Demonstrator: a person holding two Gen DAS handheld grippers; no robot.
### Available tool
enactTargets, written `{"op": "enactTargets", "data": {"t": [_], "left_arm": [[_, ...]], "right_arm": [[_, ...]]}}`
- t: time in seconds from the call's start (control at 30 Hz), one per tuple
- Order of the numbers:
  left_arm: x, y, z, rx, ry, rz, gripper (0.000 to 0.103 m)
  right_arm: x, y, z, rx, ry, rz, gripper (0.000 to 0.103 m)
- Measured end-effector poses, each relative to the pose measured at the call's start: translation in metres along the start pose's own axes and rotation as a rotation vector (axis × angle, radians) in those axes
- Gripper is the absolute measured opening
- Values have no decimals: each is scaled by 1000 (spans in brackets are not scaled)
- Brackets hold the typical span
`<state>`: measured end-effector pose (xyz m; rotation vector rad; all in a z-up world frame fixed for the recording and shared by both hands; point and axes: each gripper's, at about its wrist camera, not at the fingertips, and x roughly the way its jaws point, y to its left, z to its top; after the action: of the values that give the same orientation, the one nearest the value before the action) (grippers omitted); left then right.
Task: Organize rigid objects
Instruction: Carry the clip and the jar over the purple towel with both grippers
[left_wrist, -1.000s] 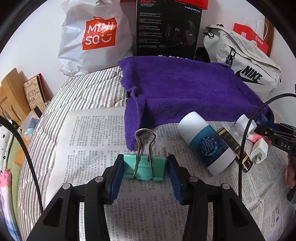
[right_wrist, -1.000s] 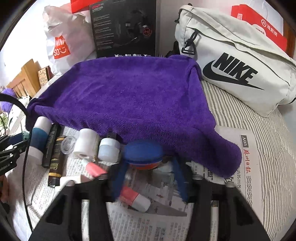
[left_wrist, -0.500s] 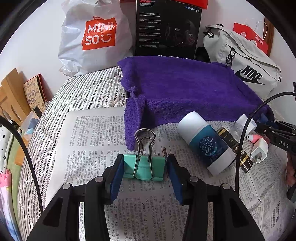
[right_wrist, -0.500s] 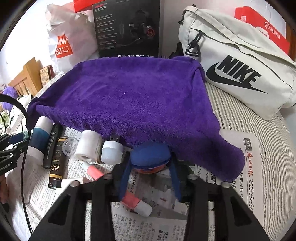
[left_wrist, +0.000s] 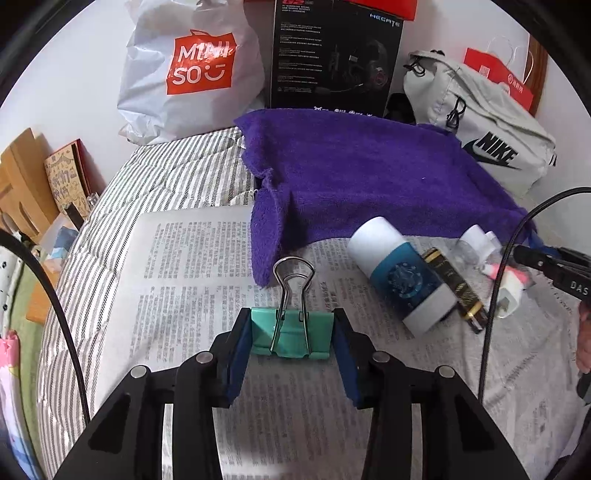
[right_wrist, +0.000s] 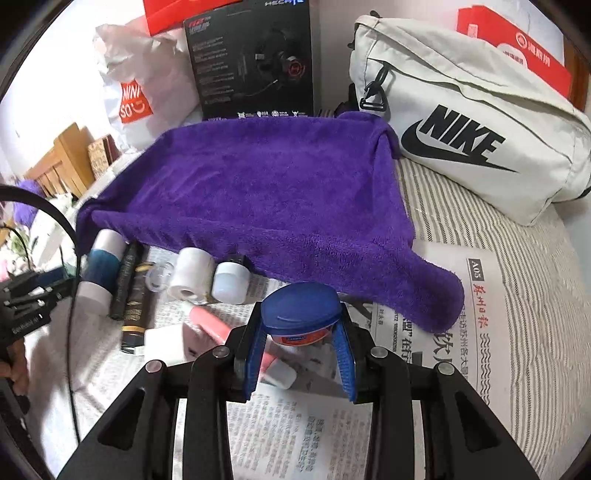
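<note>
My left gripper (left_wrist: 291, 345) is shut on a teal binder clip (left_wrist: 291, 334), held above the newspaper (left_wrist: 177, 266). My right gripper (right_wrist: 300, 338) is shut on a small jar with a blue lid (right_wrist: 300, 308), lifted above the newspaper (right_wrist: 480, 332) near the front edge of the purple towel (right_wrist: 266, 192). Below and left of it lie a pink tube (right_wrist: 210, 325), a white charger (right_wrist: 162, 343), two white jars (right_wrist: 192, 278), a black and gold tube (right_wrist: 133, 295) and a white and blue bottle (right_wrist: 101, 266). The bottle (left_wrist: 402, 273) also shows in the left wrist view.
A white Nike bag (right_wrist: 461, 122), a black headset box (right_wrist: 255, 62) and a Miniso bag (left_wrist: 188, 70) stand behind the towel. The striped bedding (left_wrist: 110, 221) runs to wooden items (left_wrist: 22, 184) at the left. A black cable (left_wrist: 498, 288) hangs at the right.
My right gripper has risen with the blue-lidded jar and moved toward the towel; the pink tube and charger now lie below it. My left gripper holds still with the clip.
</note>
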<state>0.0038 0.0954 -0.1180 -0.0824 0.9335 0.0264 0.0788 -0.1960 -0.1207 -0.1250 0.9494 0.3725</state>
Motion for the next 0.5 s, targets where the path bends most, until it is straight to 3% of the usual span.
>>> {"op": "enactTargets", "data": {"t": [0.5], "left_arm": [[-45, 8, 21, -18, -53, -47, 40]], "right_arm": [[-25, 5, 17, -32, -47, -7, 35]]}}
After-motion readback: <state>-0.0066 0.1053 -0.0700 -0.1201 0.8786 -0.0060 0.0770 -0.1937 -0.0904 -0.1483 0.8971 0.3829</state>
